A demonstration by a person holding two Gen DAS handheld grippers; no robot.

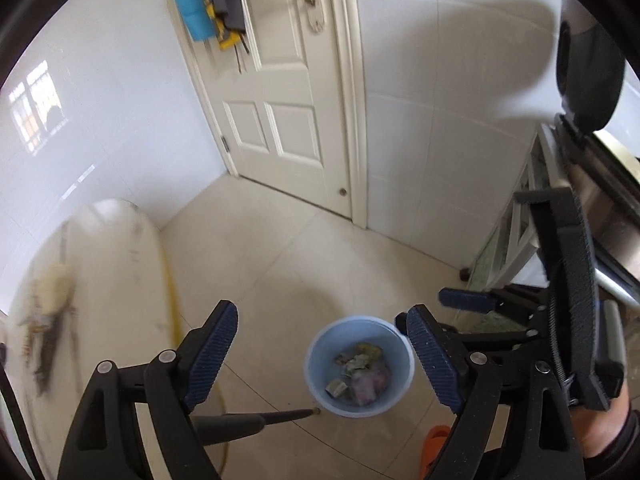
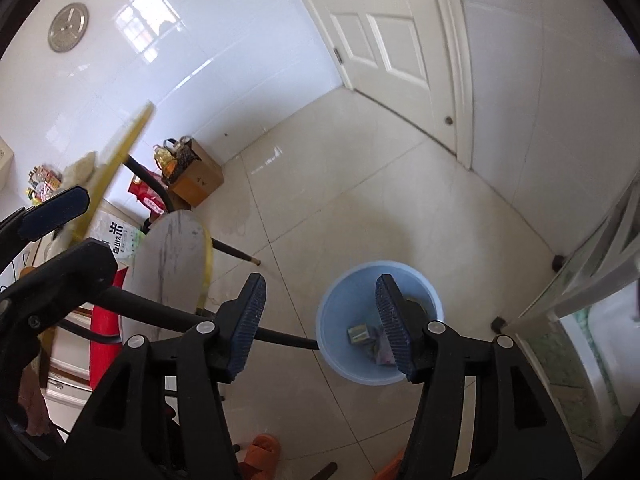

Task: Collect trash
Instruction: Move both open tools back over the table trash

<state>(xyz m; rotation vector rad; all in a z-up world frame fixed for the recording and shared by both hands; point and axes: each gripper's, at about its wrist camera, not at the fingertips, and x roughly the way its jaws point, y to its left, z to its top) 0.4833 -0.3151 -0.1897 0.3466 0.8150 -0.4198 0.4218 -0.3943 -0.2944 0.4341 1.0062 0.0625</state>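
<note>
Bin: blue bin [image 2: 379, 326] sat at twelve o'clock under the right claw [image 2: 320, 326].
Claws: right claw and left claw [image 1: 320, 360] both apart, empty.

The floor [image 2: 360, 184] has big pale tiles. The walls [image 2: 224, 60] are shiny white and show a bright window. A white door [image 1: 280, 80] stands in the corner.
</note>
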